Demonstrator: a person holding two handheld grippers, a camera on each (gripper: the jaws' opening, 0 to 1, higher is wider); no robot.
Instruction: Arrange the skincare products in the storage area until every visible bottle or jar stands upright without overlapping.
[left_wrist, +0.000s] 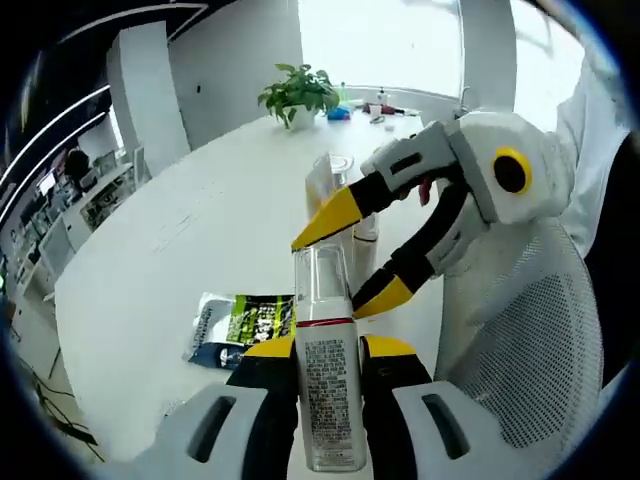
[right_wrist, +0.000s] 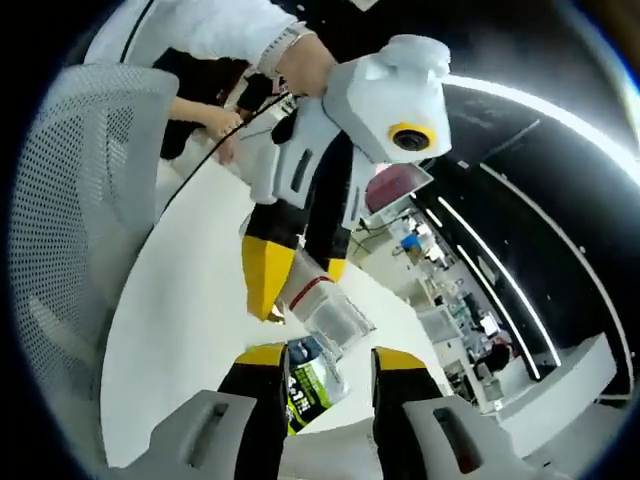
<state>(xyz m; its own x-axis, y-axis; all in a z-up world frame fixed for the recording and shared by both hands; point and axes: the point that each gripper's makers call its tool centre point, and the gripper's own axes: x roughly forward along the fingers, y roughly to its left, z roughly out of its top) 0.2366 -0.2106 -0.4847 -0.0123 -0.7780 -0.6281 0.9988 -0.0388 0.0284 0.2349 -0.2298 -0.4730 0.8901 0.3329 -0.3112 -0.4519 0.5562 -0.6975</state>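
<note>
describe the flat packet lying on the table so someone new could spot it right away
Start at the big white table in the left gripper view, with a potted plant at its far end. Near the close edge, left of the bottle held between the left gripper fingers, lies the packet. Unlike the upright bottles, it lies flat, white with green and black print.

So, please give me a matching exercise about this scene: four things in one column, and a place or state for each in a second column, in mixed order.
Things:
1. clear-capped bottle
2. green and black packet
3. potted plant
4. right gripper

Places or states:
A. lying flat on the white table
B. open, jaws on both sides of the bottle's cap
C. at the table's far edge
D. clamped between the left gripper jaws

Pairs: 1-D, 2-A, 3-C, 4-B
</note>
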